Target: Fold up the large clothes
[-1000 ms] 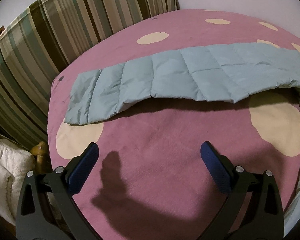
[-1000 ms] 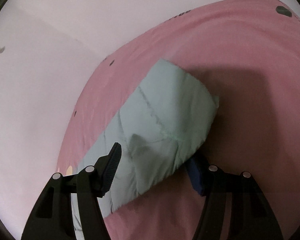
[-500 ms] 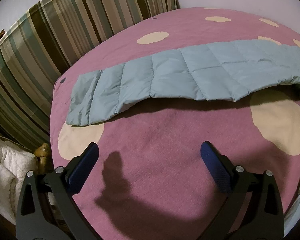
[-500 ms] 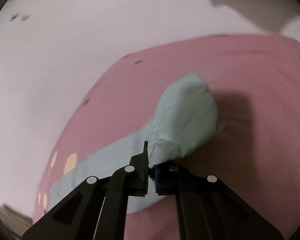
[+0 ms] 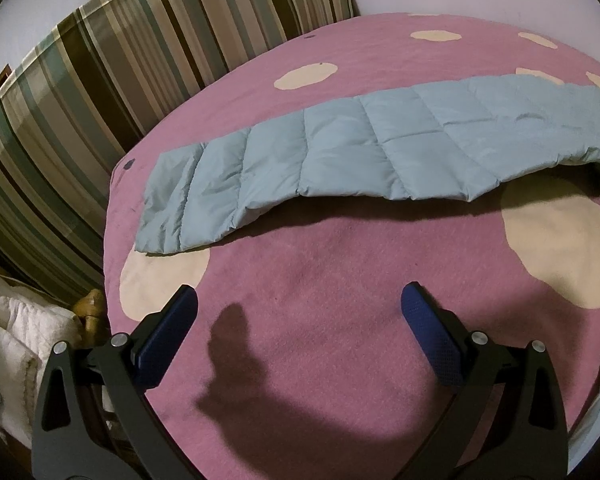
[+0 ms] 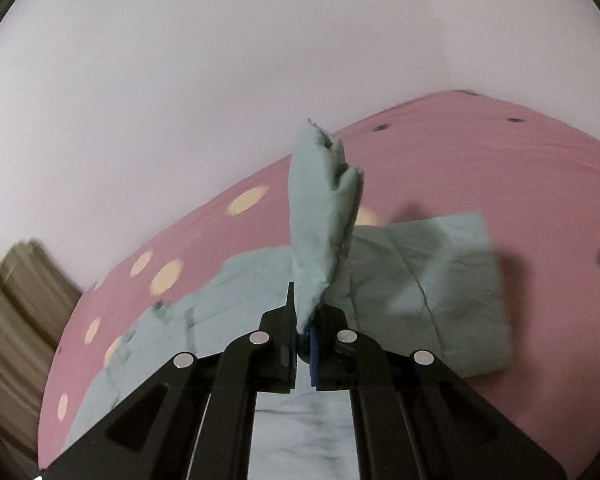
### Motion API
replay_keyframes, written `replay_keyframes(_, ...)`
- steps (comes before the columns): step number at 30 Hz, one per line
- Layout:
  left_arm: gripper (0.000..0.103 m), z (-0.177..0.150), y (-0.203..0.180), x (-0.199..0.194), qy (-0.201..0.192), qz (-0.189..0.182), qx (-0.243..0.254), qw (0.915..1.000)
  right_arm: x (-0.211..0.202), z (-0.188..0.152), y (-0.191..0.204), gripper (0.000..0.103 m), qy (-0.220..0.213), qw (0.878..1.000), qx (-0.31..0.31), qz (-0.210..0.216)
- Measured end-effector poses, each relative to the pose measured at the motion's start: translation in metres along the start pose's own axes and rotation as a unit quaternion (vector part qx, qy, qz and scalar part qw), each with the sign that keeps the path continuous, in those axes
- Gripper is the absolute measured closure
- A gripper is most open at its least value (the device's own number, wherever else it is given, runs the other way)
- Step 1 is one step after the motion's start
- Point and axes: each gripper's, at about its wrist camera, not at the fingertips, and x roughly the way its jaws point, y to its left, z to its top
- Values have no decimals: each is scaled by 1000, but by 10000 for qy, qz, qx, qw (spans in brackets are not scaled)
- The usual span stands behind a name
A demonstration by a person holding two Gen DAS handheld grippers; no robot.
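A light blue quilted garment (image 5: 360, 152) lies in a long band across a pink bed cover with cream spots (image 5: 320, 288). Its right part is lifted off the cover. My left gripper (image 5: 298, 316) is open and empty, hovering over the bare cover in front of the garment. In the right wrist view my right gripper (image 6: 304, 320) is shut on a bunched end of the garment (image 6: 324, 216), which sticks up between the fingers. The rest of the garment (image 6: 432, 280) spreads out below it.
A striped curtain (image 5: 100, 80) hangs behind the bed at the left. White bedding (image 5: 16, 340) and a wooden post (image 5: 92, 308) sit at the bed's left edge. A pale wall (image 6: 260, 60) stands beyond the bed in the right wrist view.
My right gripper closed on the end of the garment and lifted it, swinging the view toward the spotted part of the bed. The left gripper stayed almost still.
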Motion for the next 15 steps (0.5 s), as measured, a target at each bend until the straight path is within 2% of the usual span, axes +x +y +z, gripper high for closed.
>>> replay_keyframes(3, 2, 0, 0, 0, 9, -10, -6, 10000, 19, -18, 46, 99, 244, 9986, -420, 217)
replay_keyframes(8, 2, 0, 0, 0, 5, 1, 3, 10000, 48, -47, 98, 99, 684, 9925, -903, 449)
replay_keyframes(11, 2, 0, 0, 0, 5, 10, 11, 10000, 70, -59, 108, 99, 892, 9884, -1115, 524)
replay_keyframes(15, 2, 0, 0, -1, -5, 63, 54, 10000, 72, -83, 126, 99, 1109, 9823, -1378, 622)
